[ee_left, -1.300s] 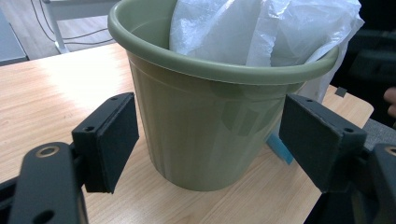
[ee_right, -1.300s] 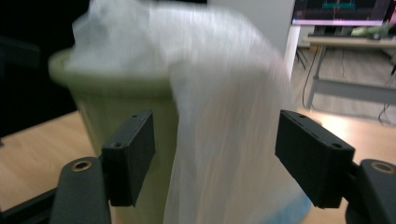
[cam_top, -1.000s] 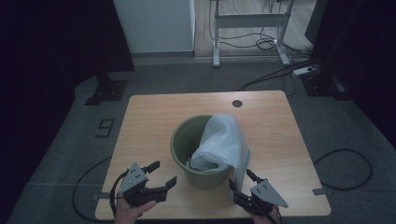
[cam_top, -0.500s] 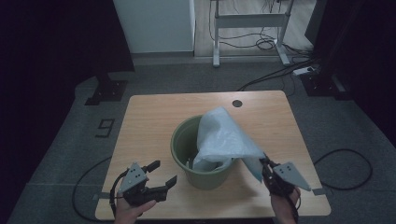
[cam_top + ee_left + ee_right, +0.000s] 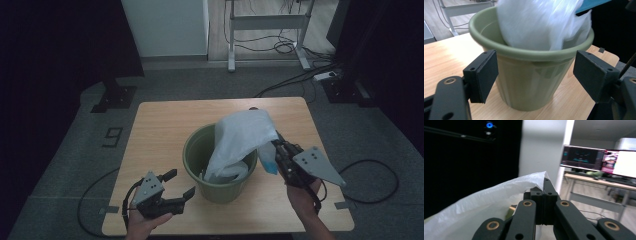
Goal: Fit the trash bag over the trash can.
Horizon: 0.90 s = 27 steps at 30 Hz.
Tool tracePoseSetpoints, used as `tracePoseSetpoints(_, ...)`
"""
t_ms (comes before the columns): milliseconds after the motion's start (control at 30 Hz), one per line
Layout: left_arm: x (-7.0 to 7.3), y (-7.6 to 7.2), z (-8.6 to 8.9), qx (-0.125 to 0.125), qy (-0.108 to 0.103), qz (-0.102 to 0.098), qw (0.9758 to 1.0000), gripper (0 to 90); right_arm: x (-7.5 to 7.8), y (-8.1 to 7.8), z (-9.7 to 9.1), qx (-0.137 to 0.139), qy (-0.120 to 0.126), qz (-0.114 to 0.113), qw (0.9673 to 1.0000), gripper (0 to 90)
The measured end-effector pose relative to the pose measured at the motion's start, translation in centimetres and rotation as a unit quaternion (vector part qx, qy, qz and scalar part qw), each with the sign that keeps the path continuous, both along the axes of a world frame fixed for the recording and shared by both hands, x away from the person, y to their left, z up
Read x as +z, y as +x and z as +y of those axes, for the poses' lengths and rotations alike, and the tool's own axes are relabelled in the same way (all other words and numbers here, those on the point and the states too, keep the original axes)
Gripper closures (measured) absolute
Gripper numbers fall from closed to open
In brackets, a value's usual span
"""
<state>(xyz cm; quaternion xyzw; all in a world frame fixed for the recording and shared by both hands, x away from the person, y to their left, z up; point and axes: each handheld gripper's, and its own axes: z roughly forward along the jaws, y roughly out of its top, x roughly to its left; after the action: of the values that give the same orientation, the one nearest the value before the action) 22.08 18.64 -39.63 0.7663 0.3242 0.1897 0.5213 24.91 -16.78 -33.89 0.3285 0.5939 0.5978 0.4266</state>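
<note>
— On the table (image 5: pixel 150 120), seen from high up, what stands there?
— A green pot (image 5: pixel 218 165) stands near the middle, a bit toward the six o'clock edge. A white bag (image 5: pixel 240 137) comes out of it and is pulled up toward three o'clock.
— Who pulls it?
— The right gripper (image 5: pixel 278 148), at four o'clock from the pot. Its jaws are pressed together on the edge of the bag. A hand (image 5: pixel 302 196) holds that gripper from below. A bit of blue (image 5: pixel 267 161) shows just under the bag by the jaws; I cannot tell what it is.
— And the other one?
— The left gripper (image 5: pixel 179 185) sits at seven o'clock from the pot, near the table edge. Its jaws are wide apart and hold nothing. It is close to the pot but not touching.
— What does the left gripper view show?
— The pot (image 5: pixel 531 82) stands on the table (image 5: pixel 444 57) right ahead, between the two black pads (image 5: pixel 484 75). The pads are spread wider than the pot and do not touch it. The bag (image 5: pixel 541 22) fills the pot's top at twelve o'clock.
— And the right gripper view?
— The two jaws meet tight in the middle, with the thin bag (image 5: pixel 496 200) pinched at their tips. The bag hangs down toward eight o'clock. Far off at two o'clock a screen (image 5: pixel 599 160) glows on a desk (image 5: pixel 594 180).
</note>
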Motion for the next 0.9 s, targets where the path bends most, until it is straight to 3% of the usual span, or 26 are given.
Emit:
tracePoseSetpoints(200, 0.6, 0.2, -1.2, 0.000, 0.002, -0.006, 1.0000, 19.5, -1.0, 0.1, 1.9, 0.030, -0.013, 0.016, 0.9993, 88.6)
tracePoseSetpoints(700, 1.2, 0.7, -4.0, -0.001, 0.015, -0.020, 0.9997, 19.8, -1.4, 0.2, 1.6, 0.040, -0.019, 0.033, 0.9985, 88.5)
tracePoseSetpoints(900, 1.2, 1.4, -4.6, 0.018, 0.018, -0.023, 0.9994, 20.9, -1.3, 0.3, 1.9, 0.045, -0.020, 0.035, 0.9982, 88.5)
